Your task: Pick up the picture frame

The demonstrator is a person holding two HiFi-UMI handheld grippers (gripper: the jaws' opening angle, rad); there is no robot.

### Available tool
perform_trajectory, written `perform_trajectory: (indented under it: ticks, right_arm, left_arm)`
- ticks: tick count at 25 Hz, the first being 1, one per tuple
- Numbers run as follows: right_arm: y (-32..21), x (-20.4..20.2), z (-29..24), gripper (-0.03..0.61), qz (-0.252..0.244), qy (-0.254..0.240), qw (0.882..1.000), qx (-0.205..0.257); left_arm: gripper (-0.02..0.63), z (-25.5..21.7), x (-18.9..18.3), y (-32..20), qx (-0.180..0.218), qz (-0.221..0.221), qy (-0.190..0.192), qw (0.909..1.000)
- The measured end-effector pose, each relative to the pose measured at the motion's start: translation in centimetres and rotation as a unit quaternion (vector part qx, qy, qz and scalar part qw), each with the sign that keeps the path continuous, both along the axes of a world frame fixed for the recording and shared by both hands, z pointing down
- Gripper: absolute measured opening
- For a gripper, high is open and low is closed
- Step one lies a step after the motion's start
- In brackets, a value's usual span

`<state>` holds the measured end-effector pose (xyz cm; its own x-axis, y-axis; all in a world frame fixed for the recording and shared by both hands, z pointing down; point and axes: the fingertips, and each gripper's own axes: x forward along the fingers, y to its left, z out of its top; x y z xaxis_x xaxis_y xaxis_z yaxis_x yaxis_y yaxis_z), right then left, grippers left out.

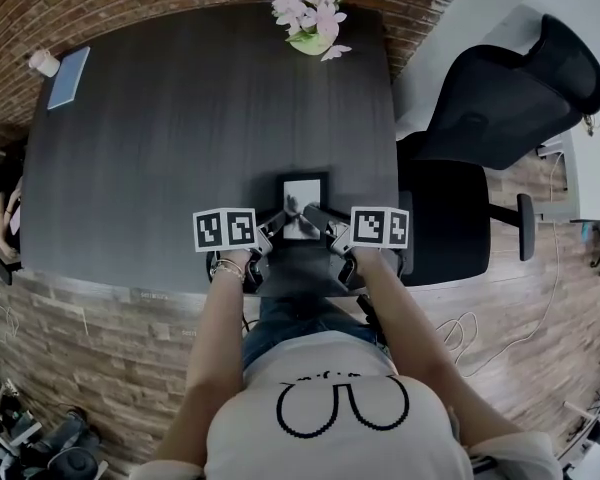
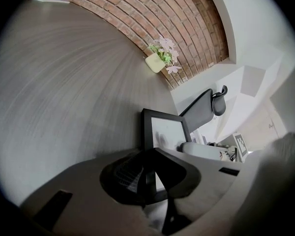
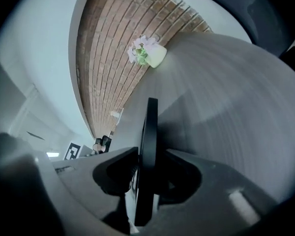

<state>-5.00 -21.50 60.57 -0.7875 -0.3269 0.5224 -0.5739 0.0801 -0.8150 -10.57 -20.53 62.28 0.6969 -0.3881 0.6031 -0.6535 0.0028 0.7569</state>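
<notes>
A person seated at a dark table (image 1: 180,118), seen from above, holds 2 grippers out over its near edge. Between them is a small black frame (image 1: 303,206) with a pale picture inside. It sits near the table's near edge, about midway along it. Whether it rests on the wood or is just clear of it cannot be told.

The left gripper (image 1: 280,218) meets the frame's left side and the right gripper (image 1: 315,215) its right side. Each carries a cube with square markers, just outside the frame on either side.

In the left gripper view, the left gripper (image 2: 150,178) is clenched on the frame (image 2: 164,132) at its lower left border. The picture's pale face shows above the jaws.

In the right gripper view, the frame (image 3: 150,146) is seen edge-on as a thin dark bar. The right gripper (image 3: 148,181) grasps it, 1 jaw against each face with no gap visible.

At the table's far edge stands a pot of pink flowers (image 1: 308,13), well apart from the frame. A blue book (image 1: 68,76) and a cup (image 1: 44,62) lie at the far left corner. A black chair (image 1: 500,98) stands to the right of the table. The floor round it is wood plank.
</notes>
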Motion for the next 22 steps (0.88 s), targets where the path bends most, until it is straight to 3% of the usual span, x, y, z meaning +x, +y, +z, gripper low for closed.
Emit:
perform_trajectory:
  ticks: [5,19,22]
  right_arm:
    - [-0.06,-0.51,-0.13,0.035,0.003,-0.018,1.000,-0.007]
    - [-0.30,-0.71,-0.31,0.029,-0.002,-0.022,1.000,-0.002]
    - [-0.30,-0.75,-0.39,0.029,-0.002,-0.022,1.000,-0.002]
  left_arm:
    - [0.071,-0.01,-0.12,-0.17,0.000,-0.007,0.003,1.0000]
    - [0.074,-0.01,-0.24,-0.41,-0.002,-0.033,-0.007,0.9994]
    - [0.113,-0.45,-0.09,-0.49,0.002,-0.037,-0.005,0.9993]
